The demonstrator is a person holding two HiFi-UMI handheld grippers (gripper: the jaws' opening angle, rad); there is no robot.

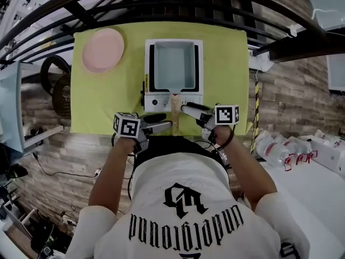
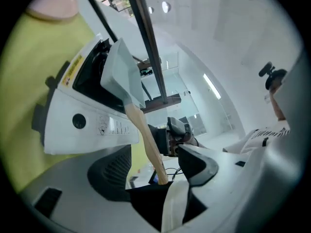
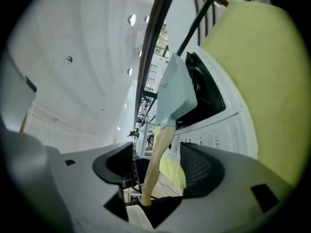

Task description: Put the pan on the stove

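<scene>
Well, your left gripper (image 1: 161, 122) and right gripper (image 1: 193, 114), fingers (image 2: 114, 171) spread, flank the wooden handle (image 1: 176, 109) of the square pale-blue pan (image 1: 173, 63); a round pink plate (image 1: 103, 49) lies well apart.

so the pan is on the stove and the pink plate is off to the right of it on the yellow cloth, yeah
No. The pink plate lies to the left of the stove on the yellow cloth, not the right; the head view shows it. The pan is on the stove.
</scene>
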